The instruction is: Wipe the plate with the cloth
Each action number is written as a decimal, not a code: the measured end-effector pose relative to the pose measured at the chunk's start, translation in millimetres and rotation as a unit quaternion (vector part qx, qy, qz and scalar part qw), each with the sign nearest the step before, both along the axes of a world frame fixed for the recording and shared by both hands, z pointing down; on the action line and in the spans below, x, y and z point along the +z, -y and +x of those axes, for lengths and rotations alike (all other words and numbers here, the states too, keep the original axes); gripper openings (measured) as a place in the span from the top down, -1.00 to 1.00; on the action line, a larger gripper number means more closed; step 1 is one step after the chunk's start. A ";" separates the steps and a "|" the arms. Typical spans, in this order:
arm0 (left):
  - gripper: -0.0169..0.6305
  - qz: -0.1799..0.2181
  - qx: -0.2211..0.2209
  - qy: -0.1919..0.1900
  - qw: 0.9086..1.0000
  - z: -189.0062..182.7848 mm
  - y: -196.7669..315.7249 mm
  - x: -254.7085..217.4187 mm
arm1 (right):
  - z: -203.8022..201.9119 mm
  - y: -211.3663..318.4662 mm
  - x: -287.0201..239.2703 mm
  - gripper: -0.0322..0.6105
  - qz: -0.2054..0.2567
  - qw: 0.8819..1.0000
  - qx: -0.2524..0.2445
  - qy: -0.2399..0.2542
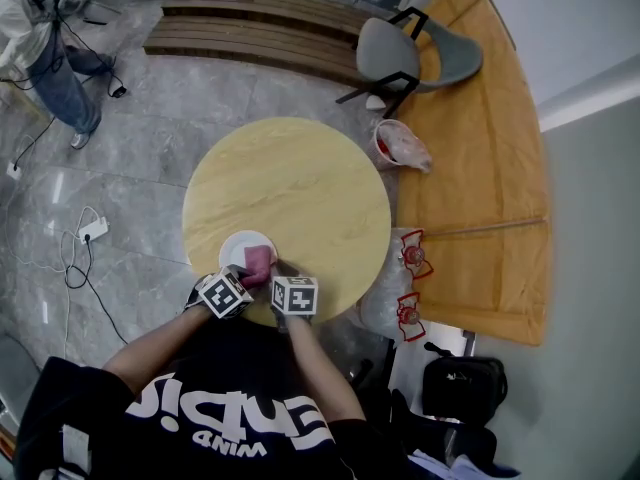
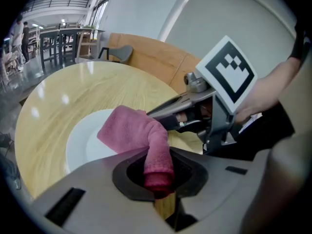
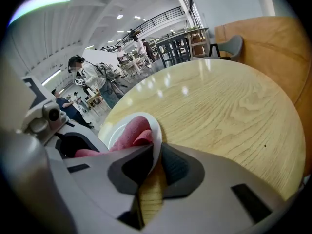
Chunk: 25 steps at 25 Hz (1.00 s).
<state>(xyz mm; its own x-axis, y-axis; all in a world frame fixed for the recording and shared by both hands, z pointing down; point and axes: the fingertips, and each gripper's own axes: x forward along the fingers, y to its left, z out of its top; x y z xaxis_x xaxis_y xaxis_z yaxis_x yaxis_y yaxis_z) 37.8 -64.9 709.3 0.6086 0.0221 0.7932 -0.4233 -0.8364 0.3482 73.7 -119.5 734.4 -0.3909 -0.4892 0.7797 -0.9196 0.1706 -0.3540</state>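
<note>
A white plate [image 1: 240, 244] lies near the front edge of the round wooden table [image 1: 310, 183]. A pink cloth [image 1: 258, 263] rests on the plate's near side. My left gripper [image 1: 243, 280] is shut on one end of this cloth [image 2: 129, 130], which drapes from the jaws [image 2: 158, 177] onto the plate [image 2: 83, 140]. My right gripper [image 1: 283, 271] stands just to its right, shut on the plate's rim [image 3: 156, 133], which runs between its jaws [image 3: 155, 162]. In the right gripper view the cloth [image 3: 134, 130] lies on the plate and the left gripper [image 3: 48, 121] sits at the left.
A grey chair [image 1: 400, 53] and a slatted bench [image 1: 250, 28] stand beyond the table. Plastic bags [image 1: 400, 148] lie to its right by a curved wooden platform [image 1: 480, 168]. A black bag [image 1: 462, 386] sits at lower right, a person [image 1: 50, 58] at far left.
</note>
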 end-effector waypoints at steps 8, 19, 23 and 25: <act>0.81 0.003 -0.004 0.001 1.000 -4.3 0.2 5.8 | 0.2 0.7 0.6 0.69 0.002 1.000 -0.006 -0.004; 0.81 0.010 -0.021 0.008 1.000 -28.8 5.0 8.1 | -0.4 1.0 0.7 0.69 0.000 1.000 -0.013 -0.004; 0.81 0.012 -0.028 0.010 0.999 -34.9 7.3 8.6 | 0.2 1.5 0.4 0.69 0.001 1.000 -0.014 -0.004; 0.81 0.014 -0.031 0.012 0.999 -40.3 9.1 8.1 | -0.3 1.2 -0.1 0.69 0.002 1.000 -0.014 -0.004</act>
